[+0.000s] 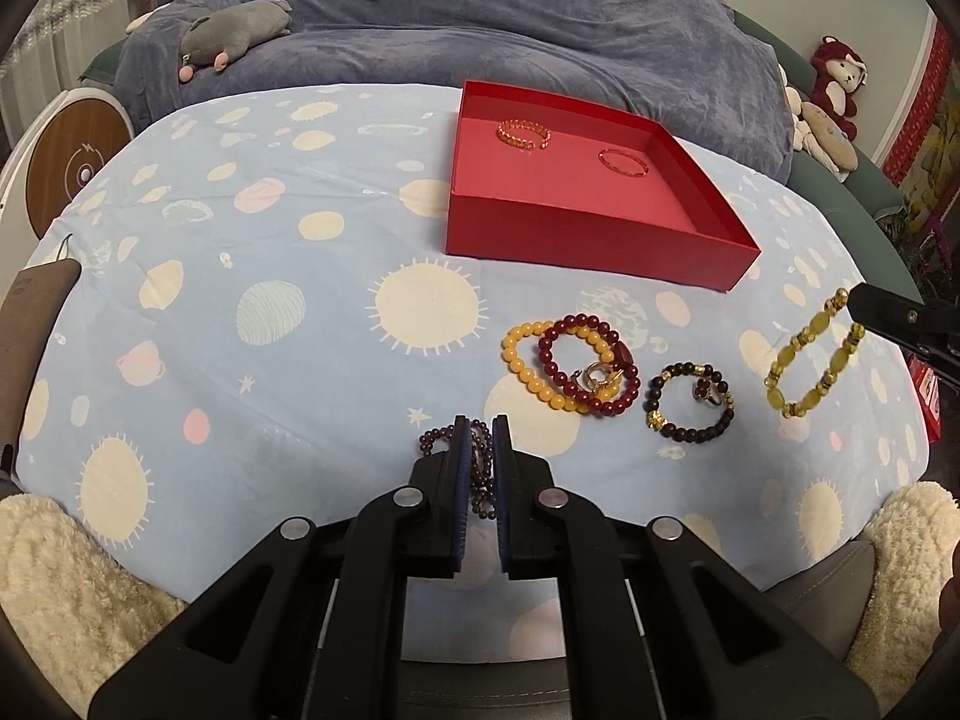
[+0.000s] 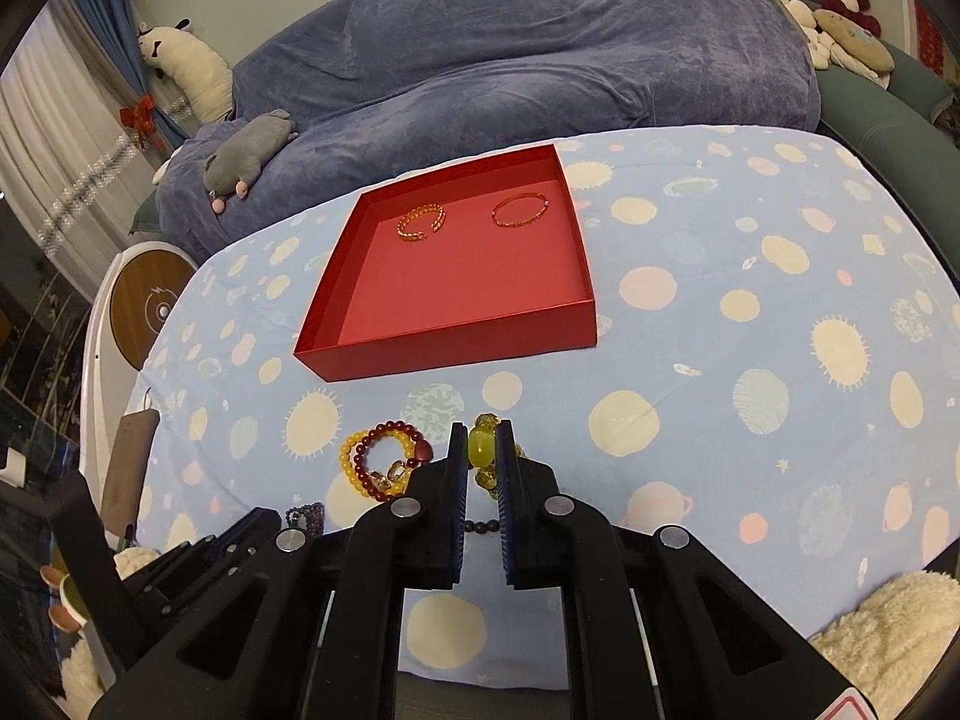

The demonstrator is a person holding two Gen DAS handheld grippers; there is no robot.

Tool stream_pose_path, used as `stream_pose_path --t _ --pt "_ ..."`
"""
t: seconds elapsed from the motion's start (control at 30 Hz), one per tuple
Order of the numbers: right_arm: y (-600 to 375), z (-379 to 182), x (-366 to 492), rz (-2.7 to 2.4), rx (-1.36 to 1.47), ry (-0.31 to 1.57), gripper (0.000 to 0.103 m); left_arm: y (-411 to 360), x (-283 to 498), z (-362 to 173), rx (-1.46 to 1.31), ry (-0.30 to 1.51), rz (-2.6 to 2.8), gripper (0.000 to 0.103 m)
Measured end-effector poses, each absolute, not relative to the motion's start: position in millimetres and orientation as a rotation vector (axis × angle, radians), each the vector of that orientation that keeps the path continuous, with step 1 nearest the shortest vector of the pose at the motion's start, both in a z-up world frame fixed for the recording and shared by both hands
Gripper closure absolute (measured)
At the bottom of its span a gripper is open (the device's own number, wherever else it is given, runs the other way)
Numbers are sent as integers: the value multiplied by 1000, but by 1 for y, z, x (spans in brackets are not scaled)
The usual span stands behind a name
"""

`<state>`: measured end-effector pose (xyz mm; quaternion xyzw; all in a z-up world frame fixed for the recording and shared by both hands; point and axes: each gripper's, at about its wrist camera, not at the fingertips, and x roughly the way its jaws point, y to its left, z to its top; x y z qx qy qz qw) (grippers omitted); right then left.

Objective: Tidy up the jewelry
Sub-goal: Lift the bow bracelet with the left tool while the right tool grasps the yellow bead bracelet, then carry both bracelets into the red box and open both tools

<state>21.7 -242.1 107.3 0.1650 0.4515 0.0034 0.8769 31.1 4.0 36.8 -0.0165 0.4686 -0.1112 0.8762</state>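
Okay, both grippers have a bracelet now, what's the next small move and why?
Probably carry the right gripper forward over the red box: its fingers clamp the yellow-green bracelet, which already hangs clear of the cloth, and the box floor has open room in front of its two bangles.

two bangles in box, bracelets before it

Two matte black plastic grippers, built alike. Left gripper: a pair of slim straight fingers lined with ribbed dark-blue pads, hinged on angular black link arms with triangular cut-outs. Four round silver pivot pins across the linkage. Right gripper: same black frame, same blue pads, same silver pins. Red-and-white label at its lower corner, possibly a sticker, too cropped to read.
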Motion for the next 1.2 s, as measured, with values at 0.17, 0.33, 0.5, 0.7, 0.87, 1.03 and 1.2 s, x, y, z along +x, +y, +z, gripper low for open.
stream_pose_path --t 0.17,0.33,0.5,0.7,0.87,1.03,1.2 --pt "-251 110 6 -8 348 944 94 8 30 39 -47 995 -242 95" --pt "-250 99 -4 -9 351 970 94 1 28 21 -20 1036 -247 61" --pt "-245 92 -5 0 353 987 94 -6 35 7 11 1044 -212 46" --pt "-241 89 -3 10 352 995 94 -5 40 -6 -15 1067 -207 64" --pt "-238 86 -2 14 357 1005 94 -4 39 -5 -45 1069 -243 90" --pt "-237 87 -3 22 352 1004 94 5 39 2 -113 1069 -251 95" --pt "-237 91 -3 24 354 995 94 9 37 13 -129 1049 -249 95"
